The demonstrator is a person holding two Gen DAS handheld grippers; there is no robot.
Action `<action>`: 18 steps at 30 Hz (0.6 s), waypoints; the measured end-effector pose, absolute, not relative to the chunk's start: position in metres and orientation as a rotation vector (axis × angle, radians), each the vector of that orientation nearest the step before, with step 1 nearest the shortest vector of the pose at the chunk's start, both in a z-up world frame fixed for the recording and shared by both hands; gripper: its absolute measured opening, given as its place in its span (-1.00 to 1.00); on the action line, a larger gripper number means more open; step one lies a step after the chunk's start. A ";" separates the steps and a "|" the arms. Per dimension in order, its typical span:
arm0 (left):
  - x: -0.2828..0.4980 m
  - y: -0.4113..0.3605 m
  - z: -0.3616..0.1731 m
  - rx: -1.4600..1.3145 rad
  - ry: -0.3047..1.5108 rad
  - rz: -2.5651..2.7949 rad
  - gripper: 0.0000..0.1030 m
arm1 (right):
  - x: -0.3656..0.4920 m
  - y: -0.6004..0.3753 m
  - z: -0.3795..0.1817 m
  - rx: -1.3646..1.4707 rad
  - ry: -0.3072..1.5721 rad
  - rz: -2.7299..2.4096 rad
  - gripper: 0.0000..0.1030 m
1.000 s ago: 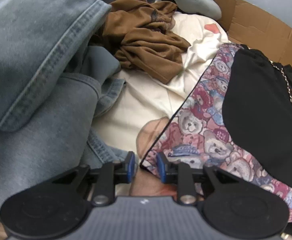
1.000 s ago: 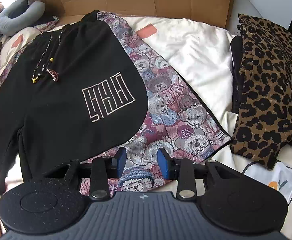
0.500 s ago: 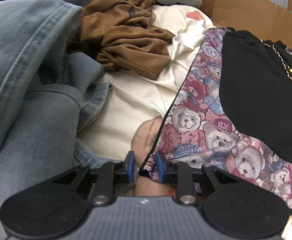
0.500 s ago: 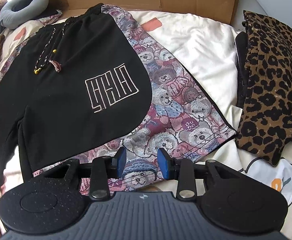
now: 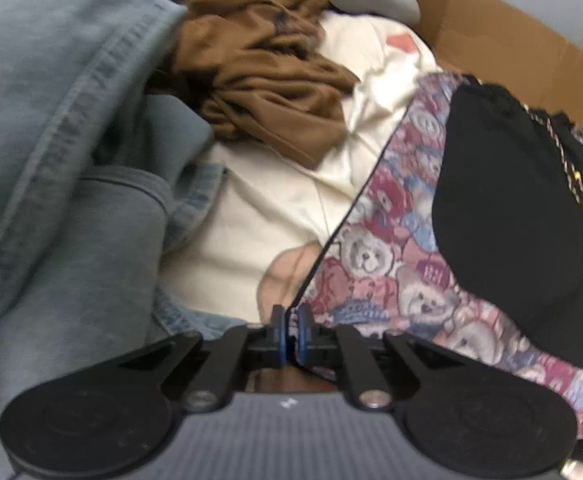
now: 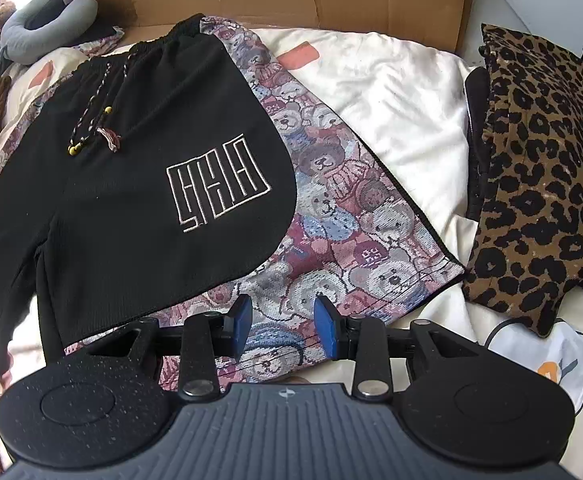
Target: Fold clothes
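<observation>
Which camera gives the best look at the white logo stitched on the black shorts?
The right wrist view: the logo sits in full, sharp view on the black shorts, ahead of the open right gripper. The left wrist view is blurred and shows only a plain edge of the shorts, no logo.

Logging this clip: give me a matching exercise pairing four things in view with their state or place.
Things:
1. left tongs
2. right tongs
3. brown garment
4. leopard-print cloth

States or places:
A. open above the bear fabric's hem
B. crumpled beside the denim
C. shut on the bear-print edge
D. lying right of the shorts

Pairs: 1-C, 2-A, 3-B, 4-D
</observation>
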State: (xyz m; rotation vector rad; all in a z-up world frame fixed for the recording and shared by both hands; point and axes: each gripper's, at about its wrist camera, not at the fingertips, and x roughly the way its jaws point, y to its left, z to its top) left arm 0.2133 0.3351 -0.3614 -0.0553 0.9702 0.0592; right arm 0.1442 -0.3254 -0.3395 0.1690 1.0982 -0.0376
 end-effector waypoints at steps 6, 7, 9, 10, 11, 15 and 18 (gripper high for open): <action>0.212 0.321 -0.333 -0.110 0.950 0.047 -0.89 | 0.145 -0.328 -0.338 0.172 1.092 -0.038 -0.20; 0.213 0.318 -0.328 -0.117 0.947 0.043 -0.89 | 0.145 -0.329 -0.338 0.172 1.091 -0.038 -0.20; 0.213 0.311 -0.320 -0.137 0.937 0.027 -0.89 | 0.145 -0.329 -0.338 0.173 1.089 -0.037 -0.20; 0.213 0.308 -0.317 -0.148 0.934 0.022 -0.89 | 0.145 -0.329 -0.337 0.174 1.087 -0.036 -0.20; 0.214 0.305 -0.315 -0.160 0.931 0.016 -0.89 | 0.145 -0.329 -0.337 0.174 1.087 -0.032 -0.20; 0.217 0.291 -0.304 -0.216 0.922 -0.002 -0.90 | 0.145 -0.326 -0.336 0.174 1.083 -0.012 -0.14; 0.220 0.278 -0.293 -0.232 0.906 -0.029 -0.90 | 0.145 -0.324 -0.335 0.170 1.073 0.000 0.09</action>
